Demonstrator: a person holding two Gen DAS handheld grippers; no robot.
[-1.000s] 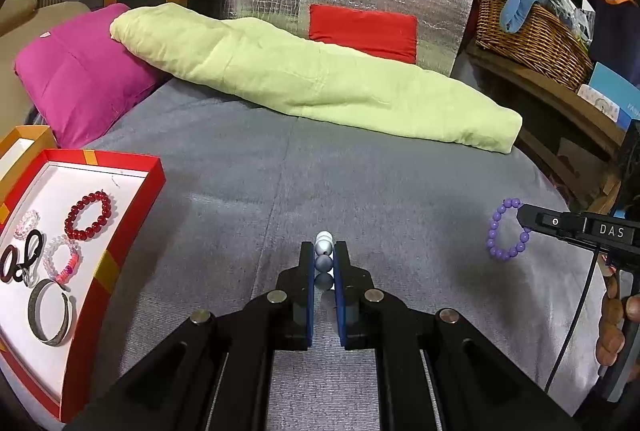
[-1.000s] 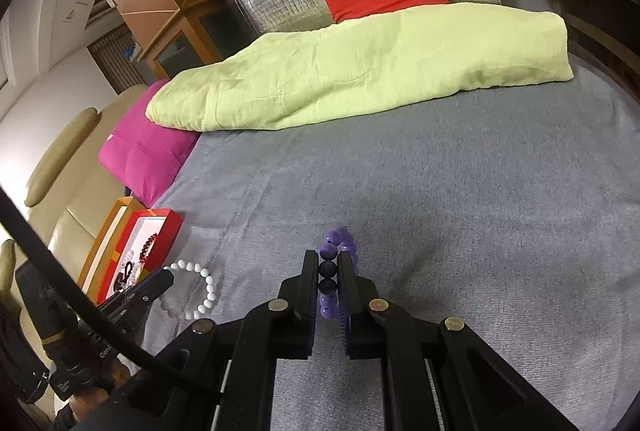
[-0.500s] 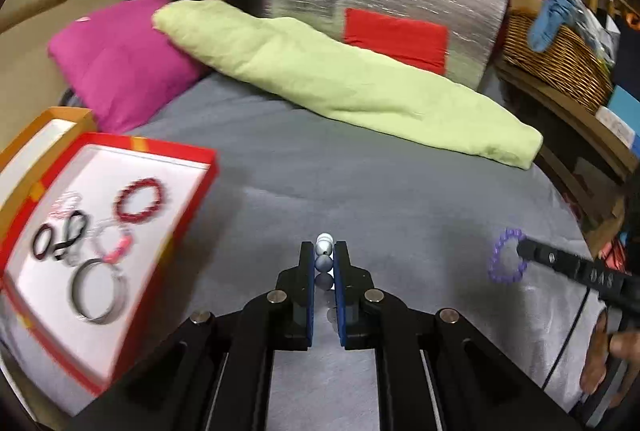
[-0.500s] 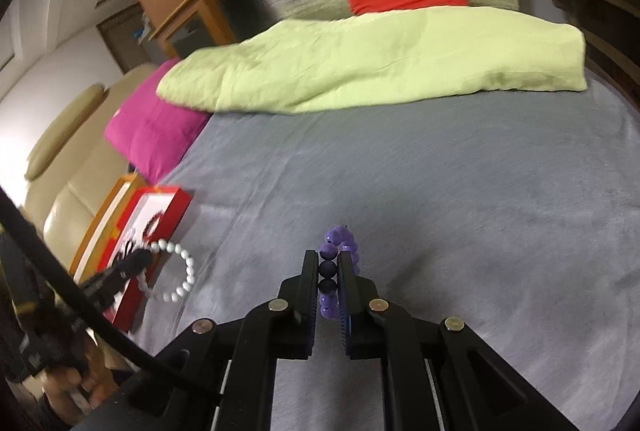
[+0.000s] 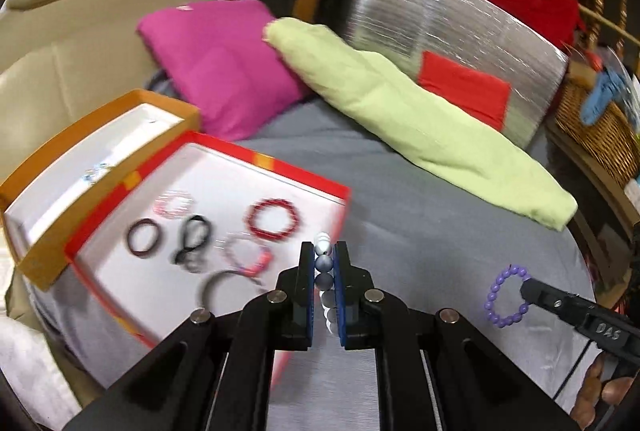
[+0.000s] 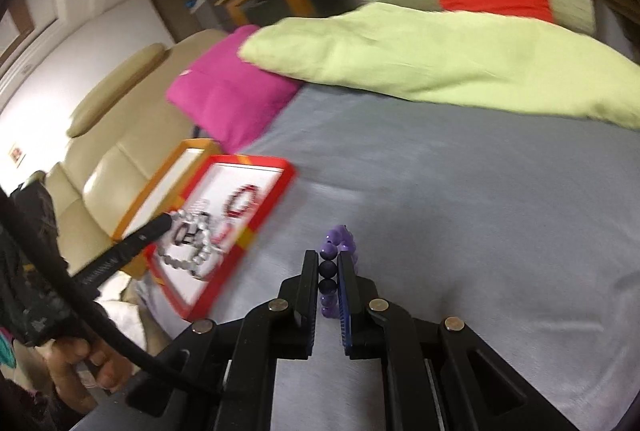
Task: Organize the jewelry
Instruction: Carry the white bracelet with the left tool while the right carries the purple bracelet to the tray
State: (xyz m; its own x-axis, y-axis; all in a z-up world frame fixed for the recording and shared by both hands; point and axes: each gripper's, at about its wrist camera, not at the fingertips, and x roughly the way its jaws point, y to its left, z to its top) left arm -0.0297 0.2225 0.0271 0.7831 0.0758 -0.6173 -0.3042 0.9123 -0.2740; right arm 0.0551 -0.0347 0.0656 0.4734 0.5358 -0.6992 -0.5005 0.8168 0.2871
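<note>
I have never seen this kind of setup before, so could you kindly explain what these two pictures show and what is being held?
There is no robot here: a person holds a two-finger tool in each hand, and each tool carries a wide-angle camera looking along its fingers. One picture is from the left tool, which is shut on a white bead bracelet. The other is from the right tool, shut on a purple bead bracelet. Both hang above a grey bed cover. At its left edge lies a red box with several bracelets in it, though blur hides their details.
</note>
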